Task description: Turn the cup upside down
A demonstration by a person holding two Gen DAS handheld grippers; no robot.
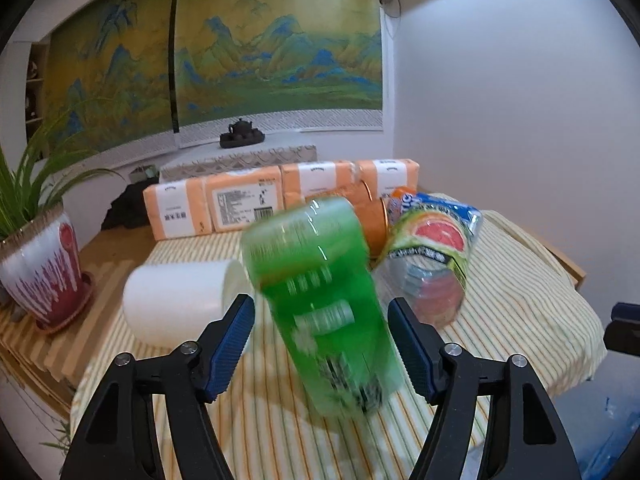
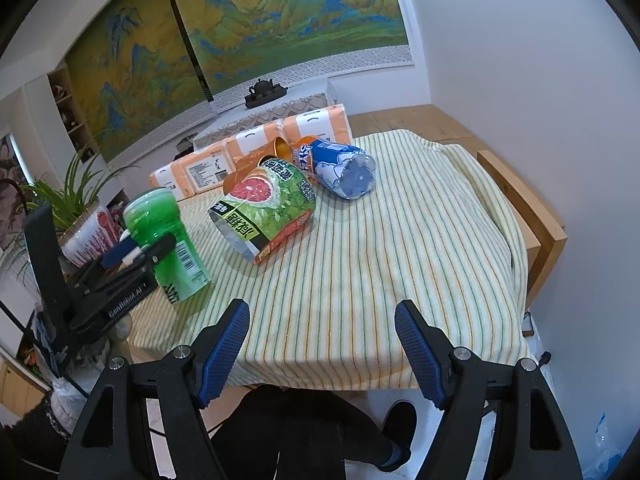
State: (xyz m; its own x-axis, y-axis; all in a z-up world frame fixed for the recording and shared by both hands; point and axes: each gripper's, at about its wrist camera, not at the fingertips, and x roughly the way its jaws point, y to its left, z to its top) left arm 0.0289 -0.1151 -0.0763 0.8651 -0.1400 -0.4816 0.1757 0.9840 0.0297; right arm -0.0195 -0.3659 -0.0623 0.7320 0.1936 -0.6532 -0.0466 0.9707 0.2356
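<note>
A green translucent cup (image 1: 324,304) stands tilted and motion-blurred on the striped tablecloth (image 1: 280,432), between the fingers of my left gripper (image 1: 322,328). The jaws are spread wider than the cup and do not touch it. In the right wrist view the green cup (image 2: 168,236) leans at the table's left edge, with the left gripper (image 2: 132,256) beside it. My right gripper (image 2: 322,340) is open and empty above the table's front edge.
A grapefruit-print cup (image 2: 266,208), a blue-and-white cup (image 2: 344,168) and an orange cup (image 2: 280,148) lie on their sides mid-table. Orange tissue packs (image 1: 248,204) line the back. A white paper roll (image 1: 180,300) and a potted plant (image 1: 40,268) are at left.
</note>
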